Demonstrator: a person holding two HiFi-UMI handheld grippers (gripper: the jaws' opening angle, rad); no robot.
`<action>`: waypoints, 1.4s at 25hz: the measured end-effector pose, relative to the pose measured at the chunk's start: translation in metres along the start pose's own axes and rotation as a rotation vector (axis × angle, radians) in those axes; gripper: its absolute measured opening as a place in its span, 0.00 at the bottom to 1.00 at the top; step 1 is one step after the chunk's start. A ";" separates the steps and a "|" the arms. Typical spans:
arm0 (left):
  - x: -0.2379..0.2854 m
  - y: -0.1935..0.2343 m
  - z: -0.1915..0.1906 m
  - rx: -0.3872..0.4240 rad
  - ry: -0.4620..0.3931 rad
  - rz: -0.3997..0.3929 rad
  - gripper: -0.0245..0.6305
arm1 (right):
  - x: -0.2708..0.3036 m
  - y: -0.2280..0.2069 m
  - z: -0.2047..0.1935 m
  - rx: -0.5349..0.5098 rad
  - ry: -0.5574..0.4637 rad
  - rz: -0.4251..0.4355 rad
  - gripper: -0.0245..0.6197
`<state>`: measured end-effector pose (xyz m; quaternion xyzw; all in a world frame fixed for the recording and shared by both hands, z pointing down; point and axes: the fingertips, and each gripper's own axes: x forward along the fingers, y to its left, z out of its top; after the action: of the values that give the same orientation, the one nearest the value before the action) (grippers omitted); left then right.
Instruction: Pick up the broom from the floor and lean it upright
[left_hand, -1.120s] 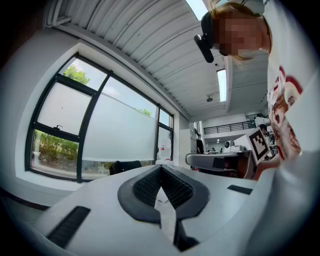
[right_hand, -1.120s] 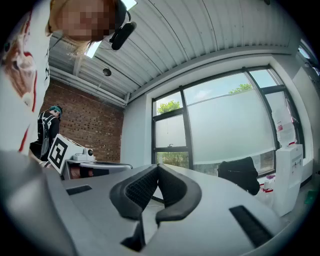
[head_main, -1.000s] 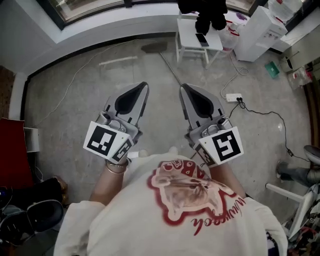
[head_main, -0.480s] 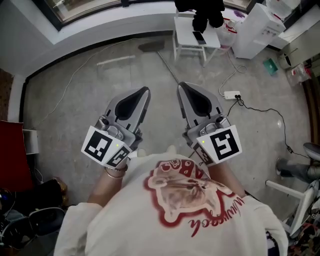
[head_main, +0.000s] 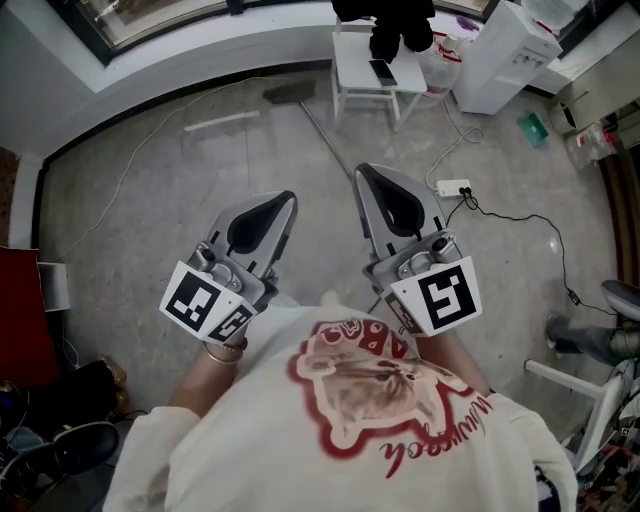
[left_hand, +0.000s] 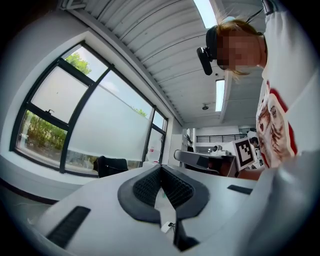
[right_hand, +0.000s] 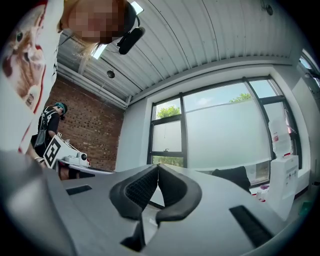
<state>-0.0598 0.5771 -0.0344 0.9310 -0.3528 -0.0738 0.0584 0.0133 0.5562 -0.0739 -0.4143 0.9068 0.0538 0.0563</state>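
While broom (head_main: 287, 92) lies flat, white stool (head_main: 372, 78), power strip (head_main: 452, 187) sit nearby.

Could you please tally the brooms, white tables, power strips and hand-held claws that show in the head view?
Broom: 1
White table: 1
Power strip: 1
Claws: 2, the left claw and the right claw
Total: 5

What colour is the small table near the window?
The small table is white, seen best in the head view.
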 end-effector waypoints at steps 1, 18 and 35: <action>0.004 -0.002 0.000 0.025 -0.001 -0.001 0.06 | -0.003 -0.003 -0.001 -0.003 0.003 0.001 0.07; 0.088 0.064 -0.015 0.104 0.000 -0.032 0.06 | 0.041 -0.090 -0.040 -0.018 0.044 -0.065 0.07; 0.325 0.320 0.022 0.144 0.056 -0.356 0.06 | 0.311 -0.318 -0.085 -0.026 0.008 -0.299 0.08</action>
<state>-0.0305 0.1211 -0.0354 0.9821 -0.1850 -0.0318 -0.0124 0.0472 0.1052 -0.0513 -0.5458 0.8344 0.0547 0.0546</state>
